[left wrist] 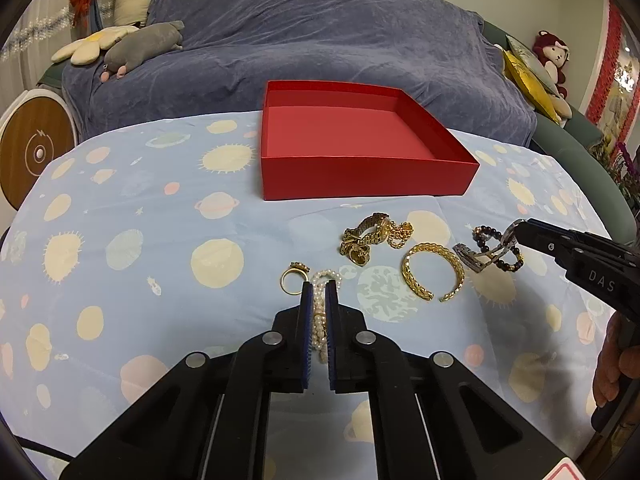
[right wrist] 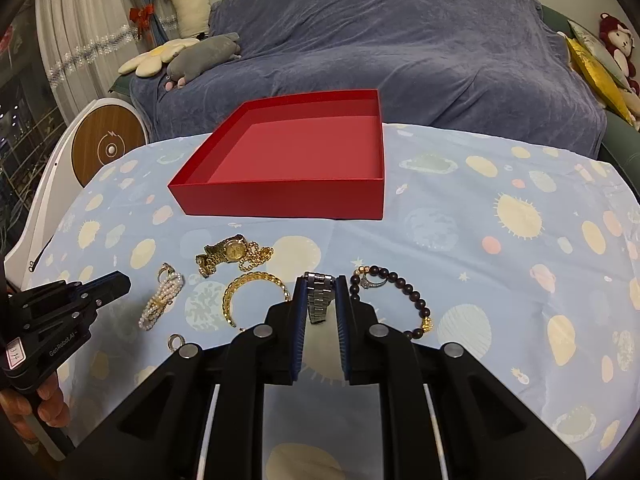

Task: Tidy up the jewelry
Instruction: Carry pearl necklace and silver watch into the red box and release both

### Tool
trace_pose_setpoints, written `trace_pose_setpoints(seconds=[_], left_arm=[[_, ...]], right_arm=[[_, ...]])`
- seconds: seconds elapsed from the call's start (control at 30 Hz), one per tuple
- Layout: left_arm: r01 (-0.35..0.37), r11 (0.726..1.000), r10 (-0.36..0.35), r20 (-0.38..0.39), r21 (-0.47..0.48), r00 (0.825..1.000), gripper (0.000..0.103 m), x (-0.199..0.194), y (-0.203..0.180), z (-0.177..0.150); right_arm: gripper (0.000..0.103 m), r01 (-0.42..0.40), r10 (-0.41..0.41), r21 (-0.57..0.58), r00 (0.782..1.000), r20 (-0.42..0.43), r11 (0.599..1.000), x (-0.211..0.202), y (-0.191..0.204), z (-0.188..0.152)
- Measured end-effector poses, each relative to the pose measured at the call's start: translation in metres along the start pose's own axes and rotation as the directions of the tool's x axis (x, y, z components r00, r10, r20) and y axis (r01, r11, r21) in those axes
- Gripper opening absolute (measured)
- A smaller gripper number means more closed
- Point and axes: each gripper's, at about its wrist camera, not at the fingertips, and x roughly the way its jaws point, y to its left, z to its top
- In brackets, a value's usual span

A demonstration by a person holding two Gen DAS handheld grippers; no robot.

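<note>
While the left tongs (left wrist: 319,288) narrowly straddle one pearl bracelet (left wrist: 320,320), the right tongs (right wrist: 320,282) flank one steel watch (right wrist: 319,300); one red box (right wrist: 288,160) at 12 o'clock.

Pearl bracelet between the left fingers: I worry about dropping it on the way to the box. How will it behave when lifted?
The pearl bracelet lies bunched in loose loops, so it is probably floppy and will dangle. Round, glossy beads may slip between the left gripper pads. It looks light, so a pinch across several strands should probably hold.

left gripper (left wrist: 319,292) black, blue pads | silver pivot screws | "DAS" lettering
</note>
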Motion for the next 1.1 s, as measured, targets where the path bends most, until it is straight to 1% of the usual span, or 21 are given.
trace_pose_setpoints(seconds=[0.13,0.23,0.37,0.53,0.6,0.67,0.73,0.77,0.8,0.87,1.0,1.07,1.1], left_arm=[[0.018,1.000,-0.018,0.004,-0.010,1.000,0.000,-0.006,0.005,-0.002],[0.039,0.999,-0.038,0.008,-0.021,0.999,0.000,-0.011,0.008,-0.002],[0.051,0.998,-0.051,-0.011,-0.024,0.999,0.000,-0.008,0.009,-0.007],[0.087,0.995,-0.090,-0.055,-0.045,0.994,0.000,0.005,0.009,-0.012],[0.079,0.996,-0.081,-0.061,-0.039,0.995,0.005,0.009,0.008,-0.014],[0.071,0.997,-0.073,-0.066,-0.035,0.995,0.006,0.013,0.006,-0.015],[0.075,0.997,-0.078,-0.080,-0.036,0.994,0.014,0.020,0.002,-0.015],[0.079,0.996,-0.082,-0.087,-0.036,0.993,0.023,0.023,0.000,-0.015],[0.074,0.997,-0.077,-0.087,-0.030,0.993,0.029,0.026,-0.002,-0.014],[0.056,0.998,-0.056,-0.074,-0.005,0.996,0.036,0.029,-0.008,-0.013],[0.025,1.000,-0.026,-0.085,-0.013,0.996,0.036,0.038,-0.009,-0.011],[-0.009,1.000,0.007,-0.086,-0.026,0.996,0.036,0.040,-0.006,-0.010],[-0.007,1.000,0.005,-0.083,-0.024,0.997,0.036,0.040,-0.005,-0.010]], right_arm=[[0.013,0.001,-0.001,-0.005,0.999,0.033,1.000,-0.012,0.002,0.003],[0.013,0.000,0.000,0.000,0.999,0.040,1.000,-0.016,0.001,0.003],[0.013,0.003,-0.003,0.010,1.000,0.022,1.000,-0.013,-0.002,-0.001],[0.013,-0.002,0.002,0.007,1.000,0.005,1.000,-0.009,-0.001,-0.005],[0.013,-0.004,0.004,0.009,1.000,0.003,1.000,-0.008,-0.001,-0.005],[0.013,-0.006,0.006,0.013,1.000,-0.001,1.000,-0.007,-0.002,-0.006],[0.013,-0.009,0.009,0.015,1.000,-0.004,1.000,-0.006,-0.003,-0.006],[0.013,-0.010,0.011,0.014,1.000,-0.006,1.000,-0.006,-0.002,-0.006],[0.013,-0.011,0.011,0.012,1.000,-0.007,1.000,-0.005,-0.002,-0.006],[0.013,-0.013,0.013,0.011,1.000,-0.009,1.000,-0.004,-0.001,-0.007],[0.013,-0.014,0.014,0.010,1.000,-0.011,1.000,-0.004,0.000,-0.007],[0.013,-0.013,0.013,0.010,1.000,-0.010,1.000,-0.004,0.000,-0.007],[0.013,-0.013,0.013,0.010,1.000,-0.010,1.000,-0.004,0.000,-0.006]])
